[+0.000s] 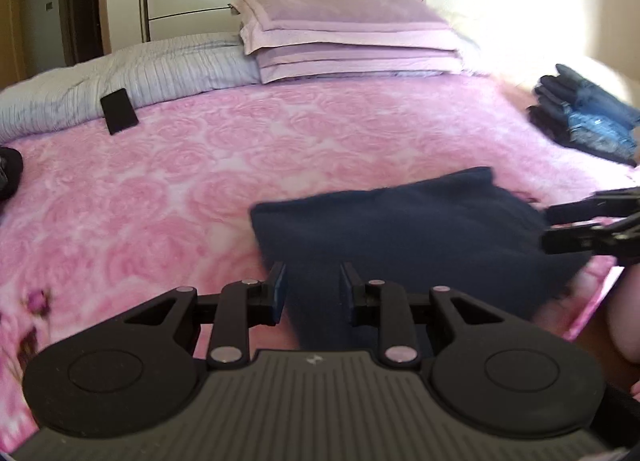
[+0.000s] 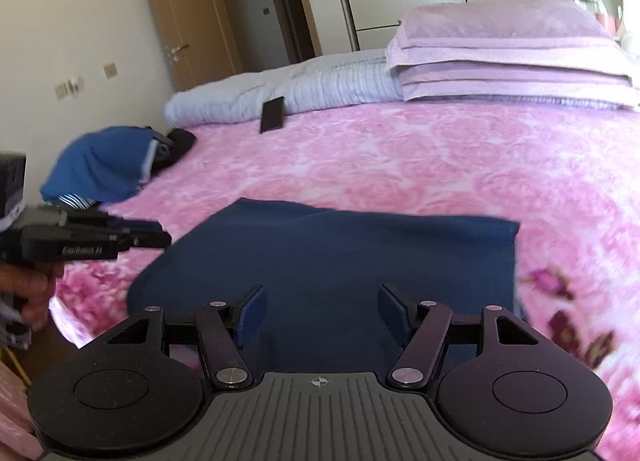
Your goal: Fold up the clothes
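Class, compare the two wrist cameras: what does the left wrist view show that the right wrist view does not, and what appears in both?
Only the left wrist view shows the stack of dark and blue folded clothes at the bed's right edge. Only the right wrist view shows the wooden door and the blue garment pile at the bed's left. Both show the navy garment, pink blanket, black phone, lilac pillows, and both claws open.
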